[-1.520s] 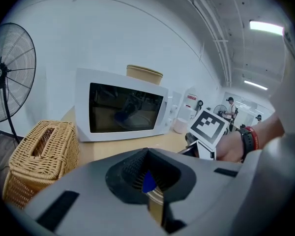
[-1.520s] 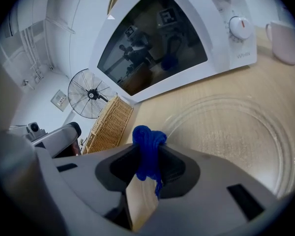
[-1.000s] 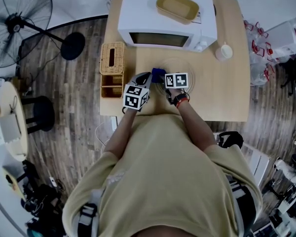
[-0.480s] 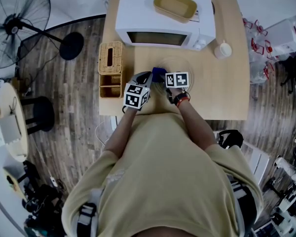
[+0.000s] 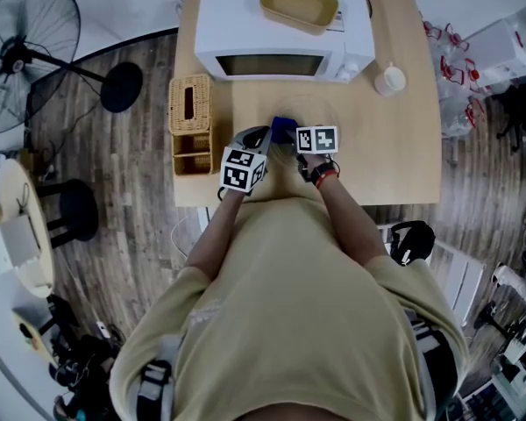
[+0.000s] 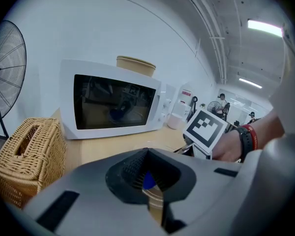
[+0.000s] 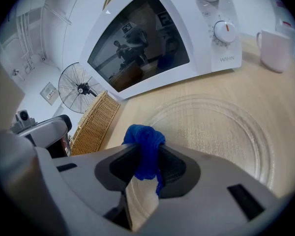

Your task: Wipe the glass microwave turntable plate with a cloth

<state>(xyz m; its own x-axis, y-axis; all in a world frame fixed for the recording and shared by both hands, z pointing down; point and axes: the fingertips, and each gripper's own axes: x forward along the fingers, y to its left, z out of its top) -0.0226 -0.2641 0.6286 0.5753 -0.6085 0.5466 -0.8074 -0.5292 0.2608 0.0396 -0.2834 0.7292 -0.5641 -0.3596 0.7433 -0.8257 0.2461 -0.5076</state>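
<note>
Right gripper clenches blue cloth between jaws for wiping glass turntable plate just ahead; left gripper closed, empty.

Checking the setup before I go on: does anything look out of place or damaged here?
Nothing damaged or spilled. The glass turntable plate lies flat on the table before the shut microwave, and the right tool grips the blue cloth.

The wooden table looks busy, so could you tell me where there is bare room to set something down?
Bare wood lies on the table right of the glass plate, in front of the mug, out to the right edge. The left is crowded: wicker box and holder beside the plate, microwave behind.
</note>
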